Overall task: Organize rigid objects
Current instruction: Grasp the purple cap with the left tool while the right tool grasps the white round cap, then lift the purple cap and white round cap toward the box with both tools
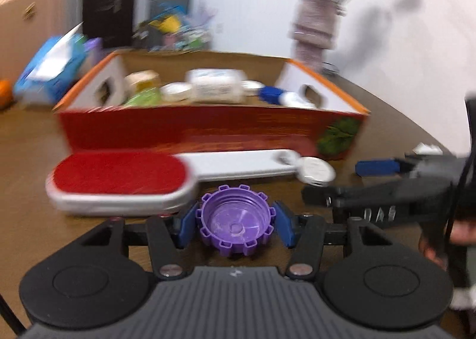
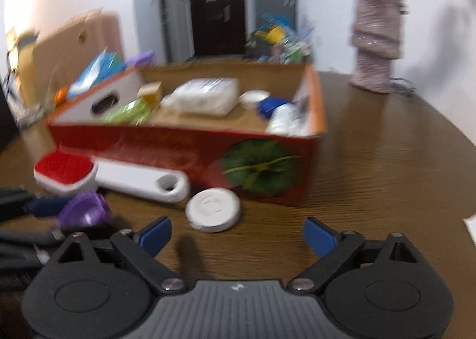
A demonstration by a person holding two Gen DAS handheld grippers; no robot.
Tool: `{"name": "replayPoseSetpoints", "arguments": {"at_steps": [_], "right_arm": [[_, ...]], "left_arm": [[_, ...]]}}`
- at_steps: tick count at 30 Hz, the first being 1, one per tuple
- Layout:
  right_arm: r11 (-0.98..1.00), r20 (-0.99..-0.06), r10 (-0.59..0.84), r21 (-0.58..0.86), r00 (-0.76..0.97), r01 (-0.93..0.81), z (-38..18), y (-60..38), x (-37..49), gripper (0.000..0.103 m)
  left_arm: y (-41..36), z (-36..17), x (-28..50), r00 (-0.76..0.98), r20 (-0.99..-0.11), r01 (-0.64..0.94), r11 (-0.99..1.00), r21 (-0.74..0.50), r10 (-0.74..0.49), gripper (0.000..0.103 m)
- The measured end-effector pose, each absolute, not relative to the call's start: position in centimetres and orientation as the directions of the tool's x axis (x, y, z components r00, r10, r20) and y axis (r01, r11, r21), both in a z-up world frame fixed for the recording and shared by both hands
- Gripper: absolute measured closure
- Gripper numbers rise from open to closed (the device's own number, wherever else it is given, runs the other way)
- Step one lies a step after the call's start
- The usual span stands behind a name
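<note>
Purple cap lay open side up on the table, between the blue pads of my left gripper. In the left wrist view the pads stood just beside the cap's toothed rim on both sides; blur kept me from telling whether they pressed on it. A red-and-white brush lay just beyond the cap, along the front wall of the red box. A white disc lay near the brush handle's end. The box held several white containers and a blue-capped bottle. My right gripper entered from the right side.

In the right wrist view my right gripper stood wide with nothing between its pads. The disc lay on the table just ahead of it, slightly left of centre. The cap appeared at far left, beside the left gripper. The brush lay against the box. A vase stood well behind.
</note>
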State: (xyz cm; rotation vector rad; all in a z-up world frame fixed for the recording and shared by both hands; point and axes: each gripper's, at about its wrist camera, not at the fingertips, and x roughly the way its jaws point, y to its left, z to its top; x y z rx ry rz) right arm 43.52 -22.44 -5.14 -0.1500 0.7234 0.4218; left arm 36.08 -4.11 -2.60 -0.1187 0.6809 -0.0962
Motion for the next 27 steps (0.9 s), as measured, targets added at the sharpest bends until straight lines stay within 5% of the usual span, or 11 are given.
{"name": "replayPoseSetpoints", "arguments": {"at_steps": [5,7,16,27], "right_arm": [[0.916,-0.662,0.31,0.017,0.683,-0.4,-4.6,-21.0,43.8,0.037],[0.923,-0.664,0.302,0.026,0.684,-0.383,-4.3,-21.2,43.6,0.065],[0.949,-0.655,0.248,0.017,0.714,-0.314,-3.2,-22.6,38.3,0.065],[0.942,-0.536,0.299,0.035,0.79,-0.333,1.5,-22.0,26.2,0.065]], "left_arm": [[-2.2,-0.8,35.0,0.811,-0.562,0.045,0.975,-0.216,-0.161,0.048],[-1.8,-0.3,34.6,0.821,-0.545,0.052,0.973,-0.227,-0.171,0.048],[-2.3,0.7,30.5,0.846,-0.504,0.094,0.979,-0.181,-0.174,0.048],[-1.3,3.0,19.4,0.875,-0.463,0.072,0.984,-0.163,-0.141,0.048]]}}
